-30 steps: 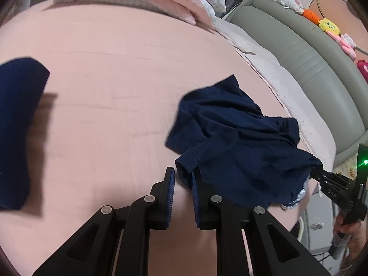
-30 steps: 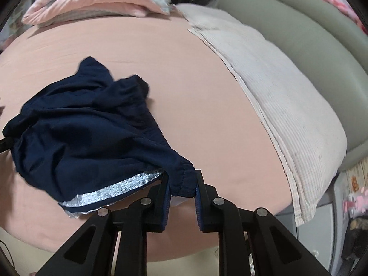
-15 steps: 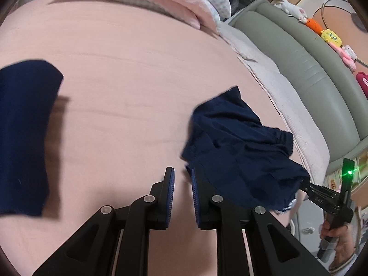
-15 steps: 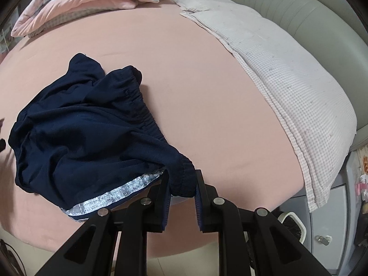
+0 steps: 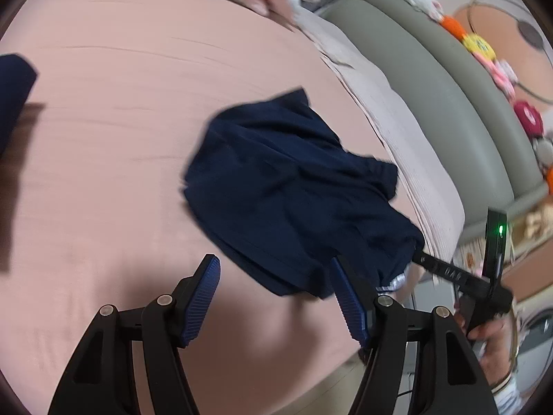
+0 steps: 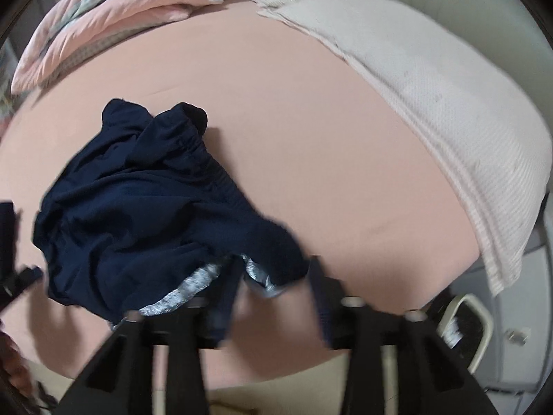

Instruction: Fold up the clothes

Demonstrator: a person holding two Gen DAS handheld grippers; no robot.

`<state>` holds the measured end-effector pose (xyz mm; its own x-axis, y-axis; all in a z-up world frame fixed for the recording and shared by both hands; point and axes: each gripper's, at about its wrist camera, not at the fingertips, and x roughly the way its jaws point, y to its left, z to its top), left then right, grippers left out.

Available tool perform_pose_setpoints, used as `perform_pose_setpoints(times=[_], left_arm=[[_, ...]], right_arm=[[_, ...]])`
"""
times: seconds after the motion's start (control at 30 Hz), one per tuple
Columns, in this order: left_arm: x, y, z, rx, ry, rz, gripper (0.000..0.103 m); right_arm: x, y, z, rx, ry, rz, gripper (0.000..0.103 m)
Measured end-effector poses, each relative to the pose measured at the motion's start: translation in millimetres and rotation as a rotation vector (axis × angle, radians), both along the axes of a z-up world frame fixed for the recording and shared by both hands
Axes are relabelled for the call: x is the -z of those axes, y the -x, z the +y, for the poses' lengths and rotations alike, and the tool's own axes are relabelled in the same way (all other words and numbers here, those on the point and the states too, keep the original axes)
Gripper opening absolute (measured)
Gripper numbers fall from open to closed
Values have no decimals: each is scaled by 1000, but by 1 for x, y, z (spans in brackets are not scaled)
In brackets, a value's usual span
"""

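Note:
Dark navy shorts (image 5: 287,190) lie crumpled on the pink bed sheet (image 5: 121,138), near the bed's front right corner. My left gripper (image 5: 276,282) has its jaws opening wide. The shorts' near hem lies in the gap, and neither blue pad presses on it. In the blurred right wrist view my right gripper (image 6: 273,273) is also opening, with the waistband corner of the shorts (image 6: 145,214) and its silvery lining loose between the fingers. One of its fingers (image 5: 446,271) shows at the shorts' right end, held by a hand.
A second navy garment (image 5: 13,97) lies at the far left. Pink quilts (image 6: 103,24) are piled at the back. A pale checked blanket (image 6: 432,97) covers the bed's right side, beside a grey-green padded headboard (image 5: 432,79) with plush toys. The bed edge and floor are just below the grippers.
Both grippers were shut on the shorts, left on the hem and right on the waistband corner; now both have opened and let go. The shorts have slumped onto the sheet.

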<state>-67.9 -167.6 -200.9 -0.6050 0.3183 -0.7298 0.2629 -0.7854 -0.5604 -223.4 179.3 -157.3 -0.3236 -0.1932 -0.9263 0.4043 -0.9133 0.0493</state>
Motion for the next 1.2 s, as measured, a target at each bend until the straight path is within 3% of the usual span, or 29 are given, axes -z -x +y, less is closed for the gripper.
perform_pose_setpoints(times=[0.2,0.4,0.63,0.93,1.2], left_arm=[[-2,5,23,50,25,-3,64],[0,5,28,62,45,1,64],[4,4,33,55,14,12,64],[12,8,32,14,-101,63,64],[16,18,42,8,-45,60,62]], right_arm=[[-7,-6,14,55,148,-58,63],[-6,-17,15,52,158,-79,63],[-3,-35,5,34,227,-148,63],[12,-46,-32,-41,277,-198,63],[18,-47,-48,-57,324,-218,63]])
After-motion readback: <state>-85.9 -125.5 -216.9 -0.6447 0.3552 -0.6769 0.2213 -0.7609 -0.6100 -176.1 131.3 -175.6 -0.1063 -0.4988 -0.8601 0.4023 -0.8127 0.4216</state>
